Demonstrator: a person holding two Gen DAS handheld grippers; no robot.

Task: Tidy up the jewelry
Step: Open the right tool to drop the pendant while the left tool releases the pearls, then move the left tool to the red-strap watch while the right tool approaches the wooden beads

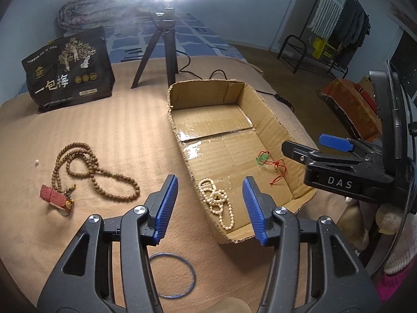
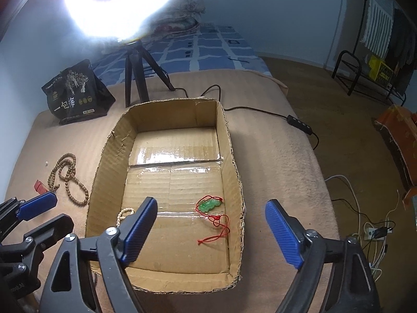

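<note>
Cardboard tray [image 2: 229, 140] on the bed already holds my cream bead strand [image 1: 219, 203] and green pendant on red cord [image 2: 209, 204]. Both left tongs [image 1: 210, 203] and right tongs [image 2: 211, 230] hover spread, empty; brown wooden bead necklace [image 1: 91, 172] and blue ring [image 1: 172, 275] wait outside.

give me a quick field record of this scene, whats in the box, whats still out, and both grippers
surface: tan blanket
container: open cardboard box
in box: cream bead strand; green pendant on red cord
still outside: brown bead necklace, red charm, blue ring, all on the blanket left of the box
left gripper: open, above the cream beads, holding nothing
right gripper: open wide, over the box, holding nothing
background: black snack bag, ring light tripod
</note>
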